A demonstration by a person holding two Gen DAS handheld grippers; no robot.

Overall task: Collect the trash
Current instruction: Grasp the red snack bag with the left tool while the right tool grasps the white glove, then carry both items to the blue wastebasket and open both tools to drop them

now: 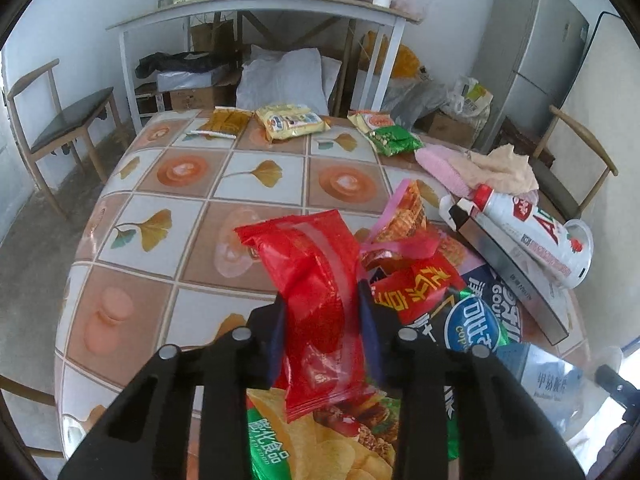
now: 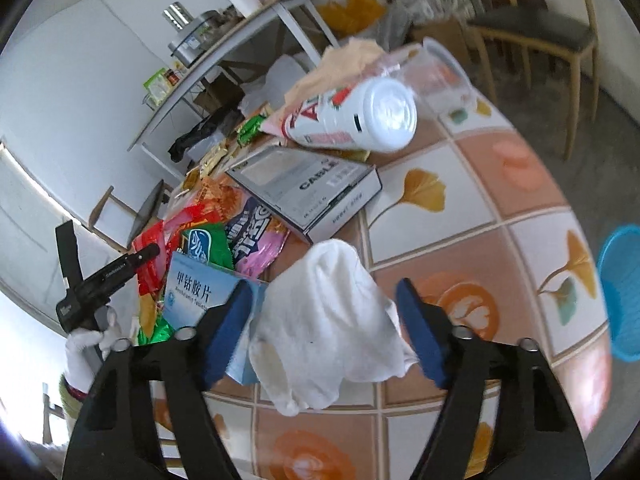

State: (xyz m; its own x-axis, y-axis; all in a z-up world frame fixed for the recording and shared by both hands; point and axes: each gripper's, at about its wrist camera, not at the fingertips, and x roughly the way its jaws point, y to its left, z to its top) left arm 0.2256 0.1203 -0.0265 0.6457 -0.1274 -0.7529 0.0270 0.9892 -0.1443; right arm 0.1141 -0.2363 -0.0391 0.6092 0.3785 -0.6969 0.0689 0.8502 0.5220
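My left gripper [image 1: 322,320] is shut on a red snack wrapper [image 1: 312,280] and holds it above the table, over a heap of wrappers [image 1: 452,308]. A chip bag [image 1: 320,440] lies under the fingers. My right gripper [image 2: 324,316] stands wide around a crumpled white tissue [image 2: 324,320]; the blue pads flank it and whether they touch it I cannot tell. Near it lie a blue medicine box [image 2: 200,292], wrappers [image 2: 240,240], a grey carton [image 2: 308,188] and a white bottle [image 2: 360,116]. The left gripper also shows in the right wrist view [image 2: 100,280].
Snack packets [image 1: 288,120] and a green packet [image 1: 396,140] lie at the far table edge [image 1: 180,114], cloths [image 1: 492,168] at the right. A blue basket [image 2: 624,292] stands on the floor beside the table. Chairs [image 1: 60,120] and a fridge [image 1: 528,60] surround it.
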